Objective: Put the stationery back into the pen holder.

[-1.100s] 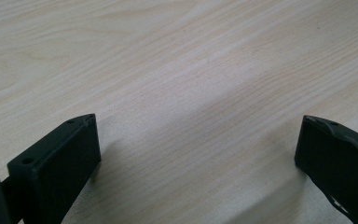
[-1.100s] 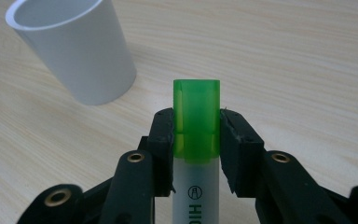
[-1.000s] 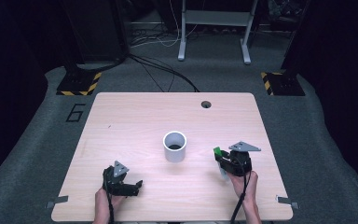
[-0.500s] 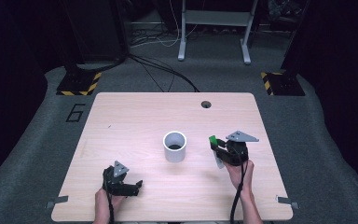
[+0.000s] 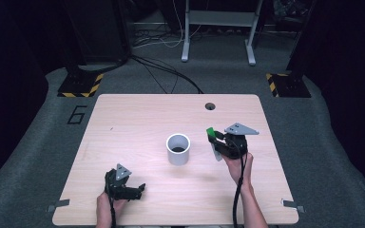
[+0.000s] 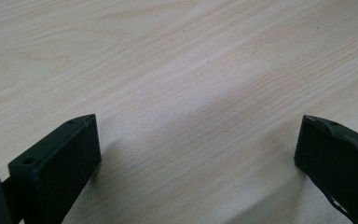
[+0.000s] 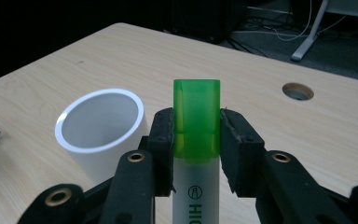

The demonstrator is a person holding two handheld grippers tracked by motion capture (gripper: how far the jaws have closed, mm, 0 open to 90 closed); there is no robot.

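From my remote seat I see my right gripper (image 5: 215,140) raised over the light wooden table (image 5: 138,121), its two black jaws clamped on a white highlighter pen with a translucent green cap (image 7: 196,140). In the right gripper view the pen stands upright between the jaw pads (image 7: 162,140), which press on the lower half of the cap and the top of the white barrel; the cap's flat end pokes up past the jaw tips. Black printed lettering runs down the barrel below the jaws, cut off by the picture's bottom edge.

Just to the left of the right gripper, ahead and slightly lower, stands a short white plastic cylinder open at the top (image 7: 100,128), upright on the table and apart from the pen. In the high view this white tube (image 5: 177,148) sits near the table's middle, between my two tools, and the pen's green cap (image 5: 210,133) points toward it from the right gripper's front.

Beyond the right gripper, further along the table, is a round cable hole (image 7: 298,91) in the wood.

My left gripper (image 5: 132,189) lies low near the table's near edge, held by a hand (image 5: 105,205). In the left gripper view its black jaws stand wide apart with bare wood grain between them, gripping nothing.
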